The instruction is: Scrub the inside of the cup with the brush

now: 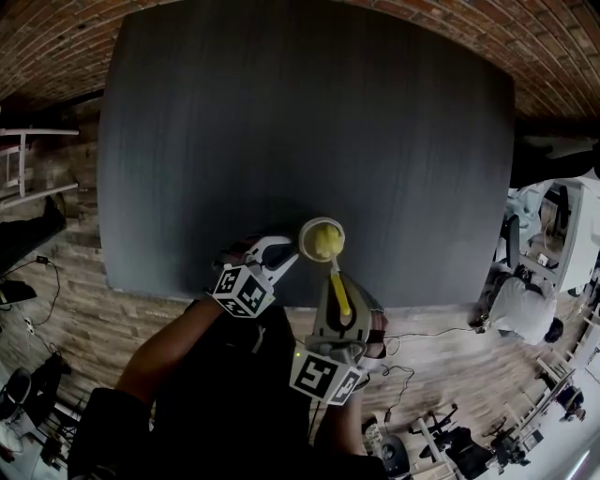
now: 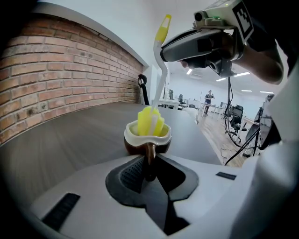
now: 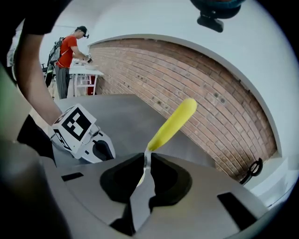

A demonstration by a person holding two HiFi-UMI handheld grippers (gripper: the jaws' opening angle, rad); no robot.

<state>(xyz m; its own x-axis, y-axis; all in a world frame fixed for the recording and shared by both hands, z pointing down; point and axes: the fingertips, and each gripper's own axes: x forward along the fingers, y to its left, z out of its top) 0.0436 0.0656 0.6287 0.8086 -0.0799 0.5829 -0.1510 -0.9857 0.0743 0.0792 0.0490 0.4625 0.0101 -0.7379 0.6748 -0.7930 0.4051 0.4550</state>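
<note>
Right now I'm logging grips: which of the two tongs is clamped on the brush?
The right tongs, shut on the brush by its handle, bristles down in the cup. The left tongs grip that cup by its handle instead.

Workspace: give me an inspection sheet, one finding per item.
Surface: dark table, bare apart from the job's things.
Job's things: cup near the table's front edge; brush with its yellow head inside the cup.
Clutter: nothing seen.
Grippers: left gripper shut on the cup's handle; right gripper shut on the brush's handle.
Cables: loose cable on the floor right of the table; none on the table.
Surroundings: brick wall behind the table; person standing at a white bench farther off.
</note>
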